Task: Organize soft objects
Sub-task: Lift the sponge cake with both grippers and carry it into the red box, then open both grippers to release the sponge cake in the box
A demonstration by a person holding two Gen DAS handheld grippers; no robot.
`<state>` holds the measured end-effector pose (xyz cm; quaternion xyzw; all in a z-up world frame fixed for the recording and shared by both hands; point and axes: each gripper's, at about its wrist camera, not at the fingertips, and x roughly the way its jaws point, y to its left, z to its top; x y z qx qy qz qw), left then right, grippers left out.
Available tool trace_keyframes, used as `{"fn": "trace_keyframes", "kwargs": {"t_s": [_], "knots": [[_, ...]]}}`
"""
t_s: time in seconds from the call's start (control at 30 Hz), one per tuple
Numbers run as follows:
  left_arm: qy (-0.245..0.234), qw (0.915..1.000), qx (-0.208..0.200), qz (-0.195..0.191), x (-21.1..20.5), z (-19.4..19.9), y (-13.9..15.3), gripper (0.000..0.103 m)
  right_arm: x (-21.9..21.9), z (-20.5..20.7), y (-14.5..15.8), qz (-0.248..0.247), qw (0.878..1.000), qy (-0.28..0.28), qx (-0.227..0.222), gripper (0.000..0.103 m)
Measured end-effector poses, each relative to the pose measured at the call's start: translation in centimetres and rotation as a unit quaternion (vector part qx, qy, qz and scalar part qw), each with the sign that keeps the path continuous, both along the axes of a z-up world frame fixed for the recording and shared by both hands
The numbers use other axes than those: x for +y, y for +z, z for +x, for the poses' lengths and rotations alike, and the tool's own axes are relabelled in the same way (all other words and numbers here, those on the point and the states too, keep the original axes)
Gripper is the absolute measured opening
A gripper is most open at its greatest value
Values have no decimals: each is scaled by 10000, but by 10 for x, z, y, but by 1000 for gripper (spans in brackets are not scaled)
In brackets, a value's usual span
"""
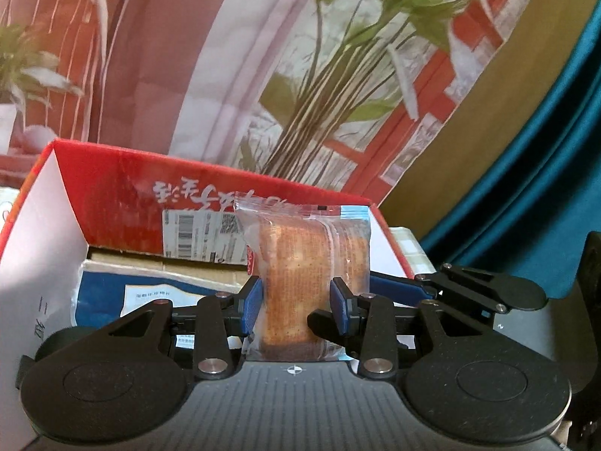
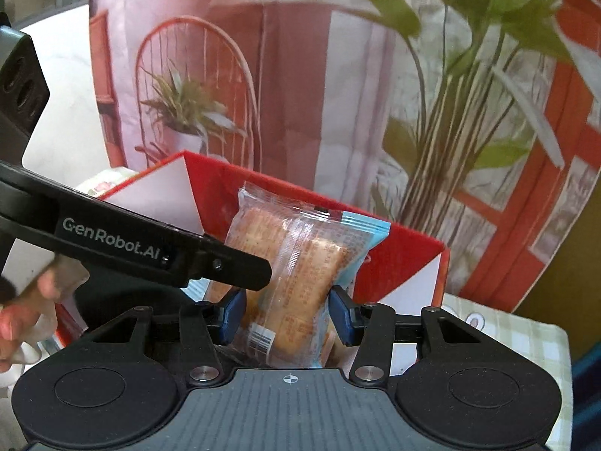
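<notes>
My left claw (image 1: 295,306) points forward and a bit down. Its two blue pads (image 1: 251,306) squeeze a clear plastic-wrapped brown cake slice (image 1: 306,263), which stands up between them. My right claw (image 2: 287,312) tilts down too, and its blue pads (image 2: 343,314) squeeze a second clear plastic-wrapped brown cake slice (image 2: 296,263). A bare hand (image 2: 26,315) shows beside it, low on the left of the right camera's view.

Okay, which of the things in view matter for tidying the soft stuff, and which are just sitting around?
Part of the job:
- wrapped bread packet clamped in the left tool
- second wrapped bread packet clamped in the right tool
- open red box just ahead

Just lying about:
- printed backdrop with plants and a chair
- teal curtain
- checked cloth
</notes>
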<state>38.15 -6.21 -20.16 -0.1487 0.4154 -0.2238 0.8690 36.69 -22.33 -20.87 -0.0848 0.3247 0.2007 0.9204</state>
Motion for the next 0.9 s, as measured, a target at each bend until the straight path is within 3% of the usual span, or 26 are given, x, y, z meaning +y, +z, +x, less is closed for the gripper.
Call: {"fn": "trace_keyframes", "kwargs": {"t_s": [0.17, 0.27, 0.47, 0.77, 0.9], "knots": [[43, 10000, -23, 72, -1, 1, -3, 41, 1, 5, -7, -71, 9995, -188, 234, 44], [74, 9998, -105, 169, 2, -2, 1, 41, 4, 5, -7, -347, 9987, -331, 164, 45], [-18, 9975, -494, 510, 6, -20, 19, 41, 3, -6, -3, -430, 9985, -325, 107, 45], [2, 9905, -919, 1018, 22, -67, 43, 43, 11, -48, 15, -343, 9992, -181, -130, 45], [127, 9885, -924, 1187, 32, -89, 49, 43, 18, -68, 20, -306, 9993, -93, -207, 45]]}}
